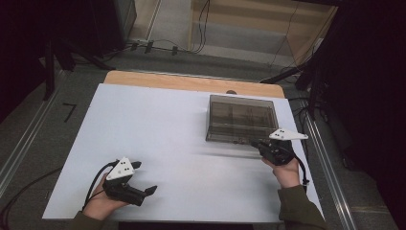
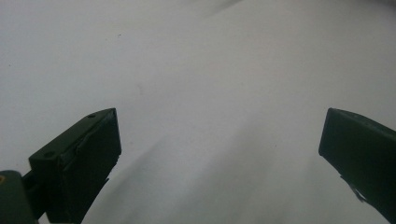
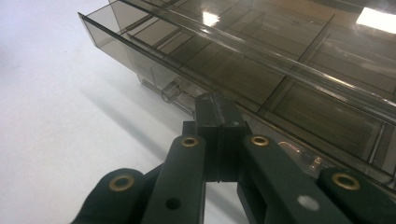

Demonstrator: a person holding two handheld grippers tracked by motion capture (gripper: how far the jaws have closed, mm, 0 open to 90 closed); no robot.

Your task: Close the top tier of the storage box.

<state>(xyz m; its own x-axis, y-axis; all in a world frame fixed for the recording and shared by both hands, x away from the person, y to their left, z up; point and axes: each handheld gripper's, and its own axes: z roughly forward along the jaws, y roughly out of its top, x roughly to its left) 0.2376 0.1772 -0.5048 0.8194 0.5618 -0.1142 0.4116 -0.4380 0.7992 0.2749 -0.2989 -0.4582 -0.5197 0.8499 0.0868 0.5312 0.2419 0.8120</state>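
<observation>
A smoky clear plastic compartment box (image 1: 242,118) with its lid down lies on the white table (image 1: 167,139) at the right rear. My right gripper (image 1: 255,143) is at the box's front edge, jaws pressed together with nothing between them. In the right gripper view its tips (image 3: 217,103) touch the box (image 3: 261,60) just under the lid's rim, beside a small latch (image 3: 170,91). My left gripper (image 1: 143,177) rests near the front left of the table with its jaws wide apart. The left gripper view has bare table between the two fingers (image 2: 88,158).
A wooden strip (image 1: 191,82) borders the table's far edge. Beyond it are floor cables (image 1: 158,47) and dark stands. A metal rail (image 1: 325,158) runs along the right side. The person's hands and olive sleeves (image 1: 299,211) come in at the bottom.
</observation>
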